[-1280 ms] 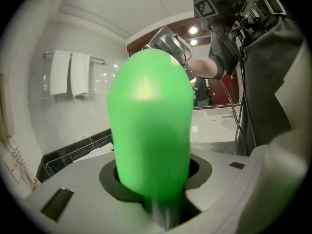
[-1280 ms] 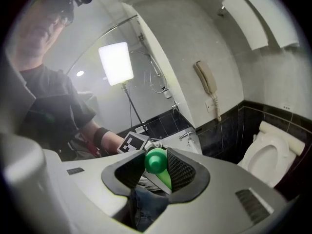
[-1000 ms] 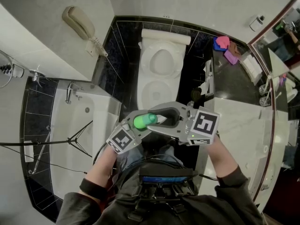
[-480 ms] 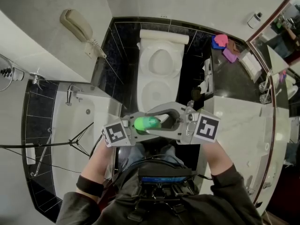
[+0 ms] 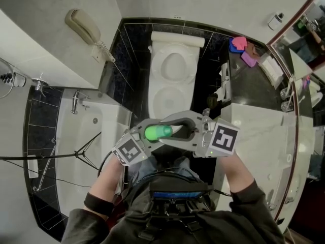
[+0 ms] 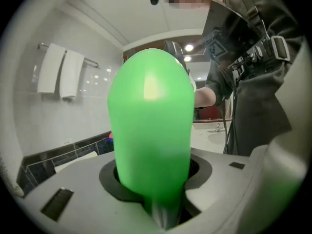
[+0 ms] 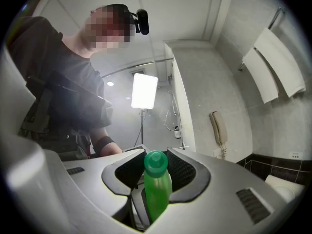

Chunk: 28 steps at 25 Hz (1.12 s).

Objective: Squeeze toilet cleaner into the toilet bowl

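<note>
Step, my read: uncap. L gripper (image 6: 156, 175) jaws part-open, clamped on toilet cleaner bottle (image 5: 155, 131) body; hold firm w/o squeezing. R gripper (image 7: 156, 173) jaws just been closing, cap (image 7: 156, 161) betw pads, looks touched both sides; seat square before twisting. Hands chest-high, jaws nose-to-nose, R level. Toilet bowl (image 5: 154, 103) beyond jaws, lower.

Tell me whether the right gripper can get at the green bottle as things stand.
Very likely yes. The green bottle stands between the jaws of the right gripper, which have just been closing, and the pads look pressed on its capped end. The left gripper holds the bottle's body, clear of them.
</note>
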Each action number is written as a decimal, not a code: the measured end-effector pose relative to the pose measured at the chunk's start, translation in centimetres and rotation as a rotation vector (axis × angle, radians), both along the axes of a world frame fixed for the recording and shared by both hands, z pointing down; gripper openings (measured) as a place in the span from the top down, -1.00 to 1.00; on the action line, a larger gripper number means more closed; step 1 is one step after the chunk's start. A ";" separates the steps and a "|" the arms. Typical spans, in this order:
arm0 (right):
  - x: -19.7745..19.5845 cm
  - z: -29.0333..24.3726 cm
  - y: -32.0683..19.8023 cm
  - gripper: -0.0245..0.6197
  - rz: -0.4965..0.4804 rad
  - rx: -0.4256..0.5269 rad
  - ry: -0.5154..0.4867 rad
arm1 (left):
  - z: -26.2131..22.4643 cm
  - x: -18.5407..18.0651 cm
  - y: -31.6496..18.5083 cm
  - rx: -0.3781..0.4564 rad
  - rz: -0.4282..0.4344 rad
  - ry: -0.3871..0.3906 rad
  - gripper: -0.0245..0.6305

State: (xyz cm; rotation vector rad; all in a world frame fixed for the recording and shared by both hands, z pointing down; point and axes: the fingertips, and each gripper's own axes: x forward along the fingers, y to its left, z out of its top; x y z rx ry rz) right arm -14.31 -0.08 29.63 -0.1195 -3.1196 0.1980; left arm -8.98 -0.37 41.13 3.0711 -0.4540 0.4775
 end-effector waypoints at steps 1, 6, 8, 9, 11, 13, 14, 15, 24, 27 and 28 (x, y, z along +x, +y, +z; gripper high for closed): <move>0.0 0.1 0.0 0.44 0.008 -0.023 0.004 | 0.0 -0.1 -0.3 0.012 -0.035 -0.006 0.37; 0.2 1.2 -0.7 0.41 0.086 -0.178 0.058 | 0.5 -0.7 -1.4 0.102 -0.158 -0.044 0.37; 0.3 2.0 -1.1 0.41 0.112 -0.263 0.111 | 1.4 -1.3 -1.8 0.138 -0.193 -0.078 0.37; 0.4 2.3 -1.5 0.38 0.127 -0.307 0.135 | 1.6 -1.5 -2.0 0.152 -0.213 -0.091 0.37; 0.6 2.6 -1.9 0.39 0.153 -0.400 0.182 | 1.4 -1.8 -2.5 0.166 -0.266 -0.105 0.37; 0.8 2.7 -2.1 0.39 0.180 -0.462 0.227 | 1.6 -2.0 -2.8 0.174 -0.298 -0.119 0.37; 0.9 2.8 -2.1 0.39 0.193 -0.479 0.251 | 1.9 -2.1 -2.9 0.178 -0.301 -0.127 0.37; 0.9 3.0 -2.1 0.39 0.201 -0.490 0.275 | 2.1 -2.1 -2.9 0.179 -0.302 -0.133 0.37; 0.6 3.6 -2.3 0.42 0.178 -0.493 0.290 | 2.6 -1.8 -3.0 0.166 -0.285 -0.147 0.37; 0.5 3.3 -2.3 0.41 0.148 -0.432 0.255 | 3.1 -1.9 -2.6 0.140 -0.239 -0.140 0.37; 0.4 3.2 -2.2 0.41 0.135 -0.395 0.240 | 3.0 -1.8 -2.3 0.127 -0.216 -0.131 0.37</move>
